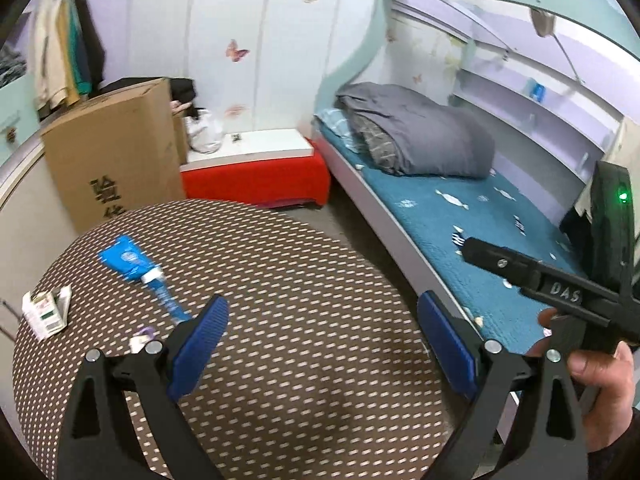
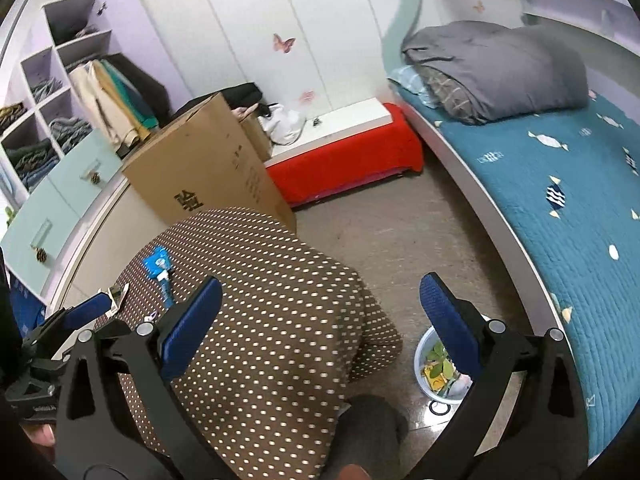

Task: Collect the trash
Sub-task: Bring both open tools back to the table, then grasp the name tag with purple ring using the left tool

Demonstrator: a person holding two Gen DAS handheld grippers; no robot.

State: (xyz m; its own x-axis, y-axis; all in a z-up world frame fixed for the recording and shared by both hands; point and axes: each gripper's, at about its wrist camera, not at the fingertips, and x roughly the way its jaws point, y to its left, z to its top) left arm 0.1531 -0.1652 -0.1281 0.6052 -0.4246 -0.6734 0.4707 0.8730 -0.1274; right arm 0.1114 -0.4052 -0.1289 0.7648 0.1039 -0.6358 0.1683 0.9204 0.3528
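Dotted tablecloth (image 1: 280, 280): three wrappers (image 1: 128, 258).

The surface (image 1: 280, 280) is brown with white dots, and a blue wrapper (image 1: 128, 260) lies on it. The bed (image 2: 540, 168) is teal with fish shapes, the blanket (image 2: 500, 68) grey, the bench (image 2: 348, 164) red.

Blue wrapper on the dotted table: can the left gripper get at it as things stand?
Probably yes. The left gripper is open and empty above the dotted table, and the blue wrapper lies flat ahead of its left finger, nothing on top. The white carton sits beside it, apart.
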